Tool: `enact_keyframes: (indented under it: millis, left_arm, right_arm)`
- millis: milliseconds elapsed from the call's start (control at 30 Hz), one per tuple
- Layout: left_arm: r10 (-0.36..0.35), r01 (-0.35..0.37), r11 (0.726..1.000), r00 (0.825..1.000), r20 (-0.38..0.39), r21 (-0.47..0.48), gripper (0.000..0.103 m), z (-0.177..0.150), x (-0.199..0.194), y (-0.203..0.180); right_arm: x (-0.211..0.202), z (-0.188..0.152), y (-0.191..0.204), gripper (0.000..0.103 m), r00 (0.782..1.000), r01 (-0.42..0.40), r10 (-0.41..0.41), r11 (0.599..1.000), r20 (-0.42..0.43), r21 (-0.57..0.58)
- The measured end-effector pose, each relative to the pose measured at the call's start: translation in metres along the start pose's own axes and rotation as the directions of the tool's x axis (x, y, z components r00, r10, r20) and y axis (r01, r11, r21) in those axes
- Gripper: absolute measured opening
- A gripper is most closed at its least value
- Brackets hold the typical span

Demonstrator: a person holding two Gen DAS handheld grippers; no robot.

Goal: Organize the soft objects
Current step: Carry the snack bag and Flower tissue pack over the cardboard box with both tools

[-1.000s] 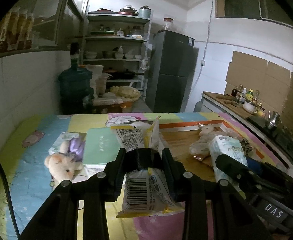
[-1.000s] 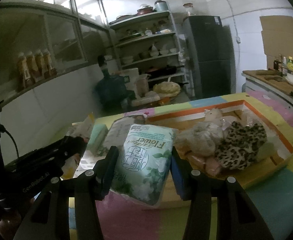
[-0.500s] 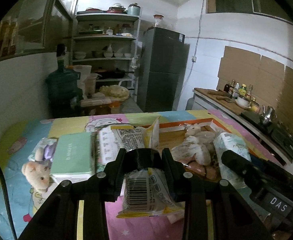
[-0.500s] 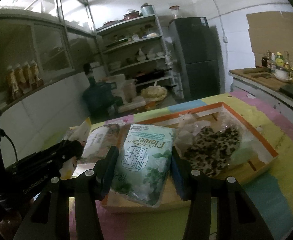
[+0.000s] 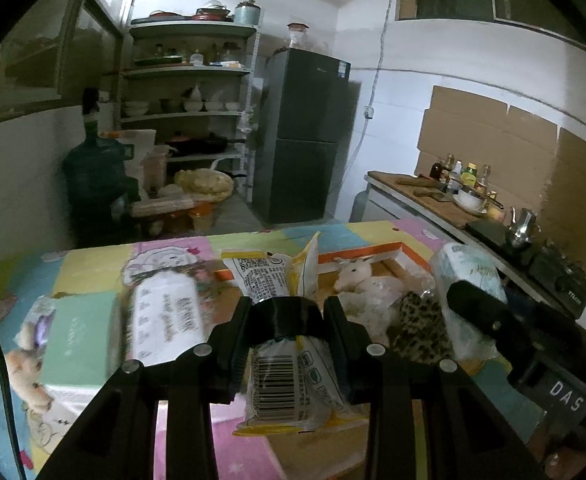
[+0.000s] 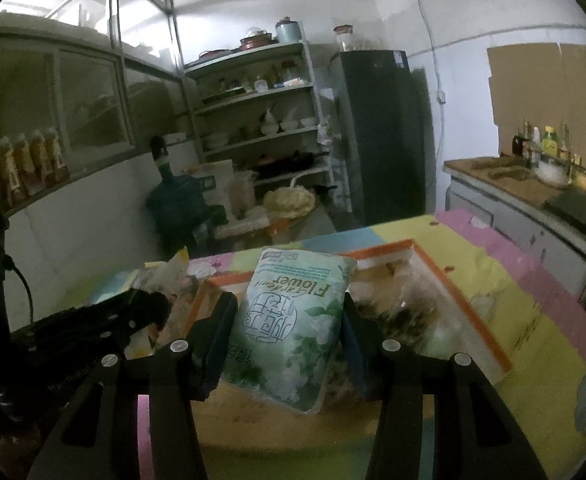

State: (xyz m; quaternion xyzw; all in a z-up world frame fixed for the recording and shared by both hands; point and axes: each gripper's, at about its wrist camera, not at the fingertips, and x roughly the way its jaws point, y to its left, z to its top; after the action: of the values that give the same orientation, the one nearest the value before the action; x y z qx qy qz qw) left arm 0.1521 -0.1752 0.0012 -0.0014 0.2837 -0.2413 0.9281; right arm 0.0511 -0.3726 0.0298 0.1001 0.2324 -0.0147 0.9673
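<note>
Both hands have carried their loads across the table toward the orange-rimmed tray [image 6: 463, 286] since a second ago; in the left view the stuffed toy [image 5: 27, 368] and the mint-green box [image 5: 81, 338], then near the middle of the picture, now sit at the far left edge, and the tray's contents fill the right half; in the right view the tray, earlier seen mostly to one side, now lies directly ahead and beneath the pack. Judgement: the transport leg is nearly done and both items stand ready for setting down among the things already in the tray.

Left gripper [image 5: 289, 330]: jaws narrowed and clamped on the yellow-edged snack packet [image 5: 293, 384]; the packet runs lengthwise between the fingers, barcode end toward the camera, printed end projecting forward past the tips; it is held clear of the table, at the tray's near left corner.

Right gripper [image 6: 289, 332]: jaws at a middling spread, pressed against both flanks of the green tissue pack [image 6: 289, 320]; the pack stands up between the fingers, lettering inverted, over the tray's near edge.

Already in the tray: a pale plush animal [image 5: 357, 276] and a leopard-print item [image 5: 417, 328], just beside one another; a white wipes pack [image 5: 165, 320] lies outside, left of the tray.
</note>
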Motion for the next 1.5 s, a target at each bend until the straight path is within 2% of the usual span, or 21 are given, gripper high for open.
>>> enact_keyframes:
  millis: [233,600,1033,1500]
  left_arm:
    - [-0.035,0.035,0.999,0.999,-0.022,-0.019,0.036,0.015,0.026,-0.007]
    - [-0.009,0.009,1.000,0.999,-0.051,0.009,0.036,0.034,0.062,-0.020]
    - [0.005,-0.001,1.000,0.983,-0.185,0.024,0.036,0.032,0.110,-0.027]
    - [0.008,0.003,0.999,0.965,-0.263,0.043,0.036,0.024,0.133,-0.033]
  right_arm:
    - [0.012,0.028,-0.015,0.052,1.000,0.011,-0.011,0.998,0.002,-0.055]
    - [0.051,0.053,-0.036,0.052,0.998,0.009,-0.015,0.996,-0.062,-0.094]
    - [0.095,0.052,-0.060,0.052,0.983,-0.017,-0.007,0.991,-0.181,-0.130]
    - [0.119,0.040,-0.070,0.052,0.963,-0.055,0.019,0.991,-0.270,-0.125]
